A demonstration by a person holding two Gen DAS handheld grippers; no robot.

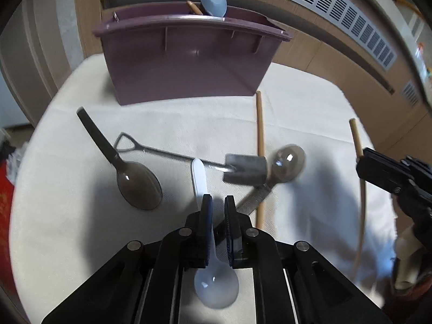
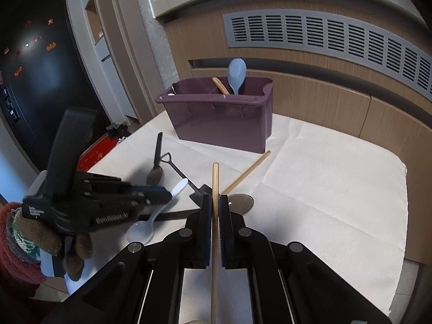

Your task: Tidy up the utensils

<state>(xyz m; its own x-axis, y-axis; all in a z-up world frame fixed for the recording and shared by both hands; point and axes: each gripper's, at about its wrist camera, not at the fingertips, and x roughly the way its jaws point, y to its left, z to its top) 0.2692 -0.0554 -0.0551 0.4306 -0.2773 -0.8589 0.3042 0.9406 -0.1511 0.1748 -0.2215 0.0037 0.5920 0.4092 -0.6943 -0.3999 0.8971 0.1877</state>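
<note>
My left gripper (image 1: 218, 198) is shut on a white plastic spoon (image 1: 199, 178), held off the cloth with its handle pointing forward and its bowl back toward the camera. In the right wrist view the same spoon (image 2: 141, 229) hangs from the left gripper (image 2: 168, 195). My right gripper (image 2: 215, 198) is shut on a wooden chopstick (image 2: 215, 178) that runs lengthwise between its fingers. From the left wrist view it (image 1: 360, 162) hovers at the right. The purple caddy (image 1: 189, 62) stands at the back, holding a blue spoon (image 1: 213, 0) and a wooden utensil.
On the white cloth (image 2: 337, 189) lie a brown translucent spoon (image 1: 140, 183), a shovel-shaped metal spoon (image 1: 243, 171), another brown spoon (image 1: 289, 162) and a second chopstick (image 1: 260, 140). A wooden wall with a vent rises behind the caddy. A gloved hand (image 2: 40, 237) holds the left gripper.
</note>
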